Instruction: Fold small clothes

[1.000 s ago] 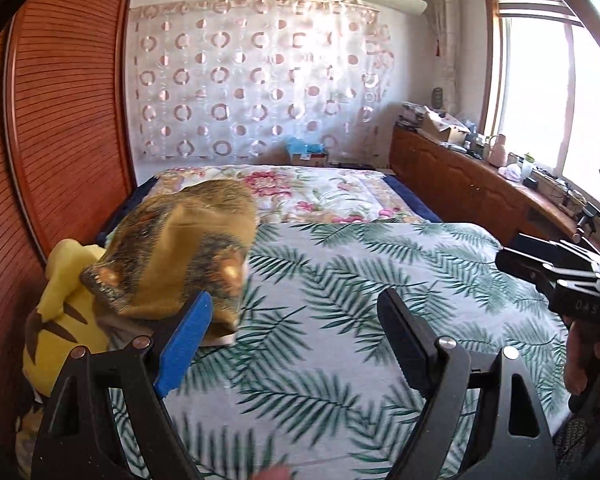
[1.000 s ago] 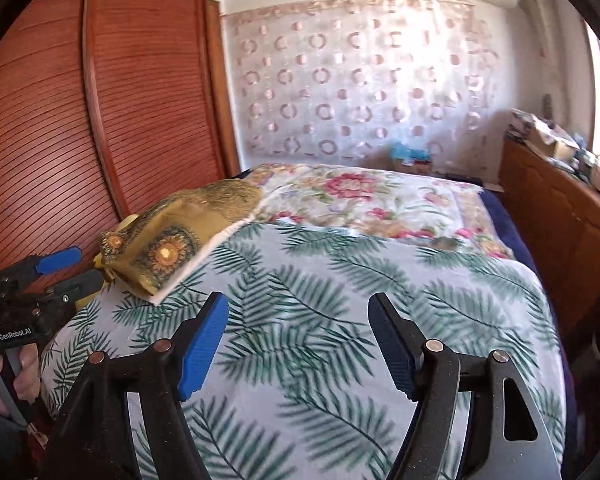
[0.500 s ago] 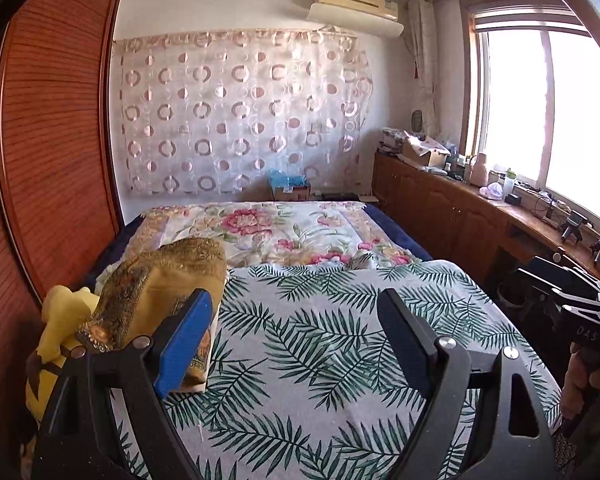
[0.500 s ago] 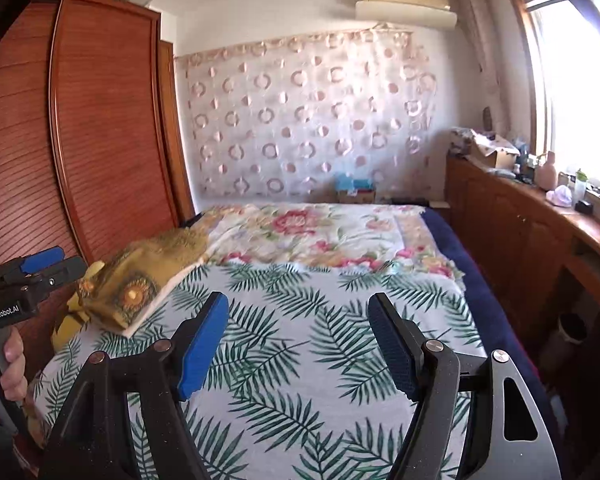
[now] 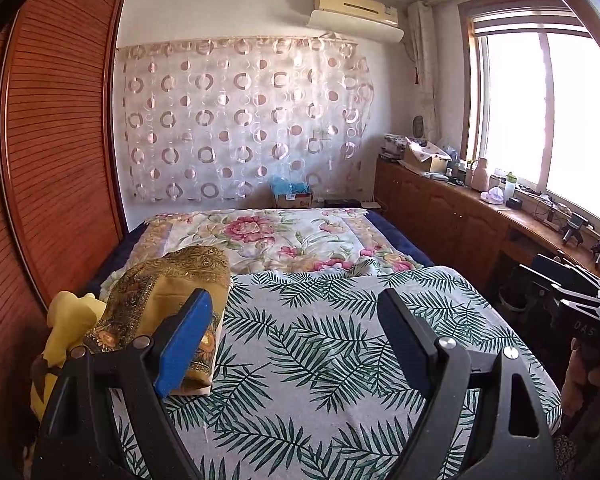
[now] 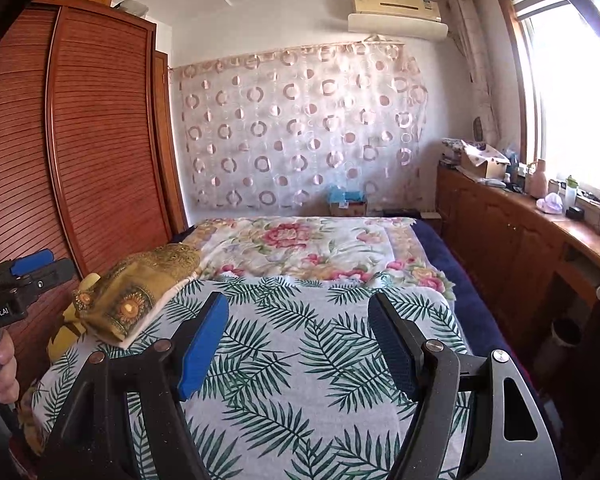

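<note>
Both grippers hovering over the bed, fingers spread.
We are holding the left gripper (image 5: 292, 344) and right gripper (image 6: 298, 344) wide, gripping nothing; folded gold embroidered cloth (image 6: 140, 292) is lying on the leaf-print sheet's (image 6: 300, 380) left edge.

The bed sheet (image 5: 340, 360) is soft matt cloth with green leaves. The folded yellow cloth (image 5: 172, 292) has shiny gold trim. The wardrobe (image 5: 56, 160) is ribbed brown wood. The left hand-held gripper (image 5: 296, 336) is matt black plastic with a blue pad and small metal pins.
</note>
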The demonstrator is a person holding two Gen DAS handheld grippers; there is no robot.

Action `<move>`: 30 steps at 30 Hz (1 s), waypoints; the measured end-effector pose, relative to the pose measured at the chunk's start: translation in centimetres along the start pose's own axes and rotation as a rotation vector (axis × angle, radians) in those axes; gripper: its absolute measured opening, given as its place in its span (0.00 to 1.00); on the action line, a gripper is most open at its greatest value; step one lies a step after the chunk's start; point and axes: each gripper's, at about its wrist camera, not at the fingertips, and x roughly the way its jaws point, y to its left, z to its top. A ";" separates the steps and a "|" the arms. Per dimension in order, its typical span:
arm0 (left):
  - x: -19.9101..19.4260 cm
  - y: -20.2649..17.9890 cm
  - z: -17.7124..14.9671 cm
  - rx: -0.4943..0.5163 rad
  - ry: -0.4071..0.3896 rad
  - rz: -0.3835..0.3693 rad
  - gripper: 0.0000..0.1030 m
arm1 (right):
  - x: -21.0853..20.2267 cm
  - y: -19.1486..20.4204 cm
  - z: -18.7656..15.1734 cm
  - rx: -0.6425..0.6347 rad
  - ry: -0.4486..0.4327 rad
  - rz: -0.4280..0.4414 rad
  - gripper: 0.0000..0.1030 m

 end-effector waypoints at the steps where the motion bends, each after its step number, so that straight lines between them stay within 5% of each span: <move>1: 0.0 0.0 0.0 0.001 0.000 0.000 0.83 | 0.1 0.0 0.1 -0.001 0.000 -0.001 0.72; 30: 0.0 0.2 -0.1 0.001 -0.005 0.002 0.83 | 0.4 -1.6 0.4 -0.001 -0.003 0.000 0.72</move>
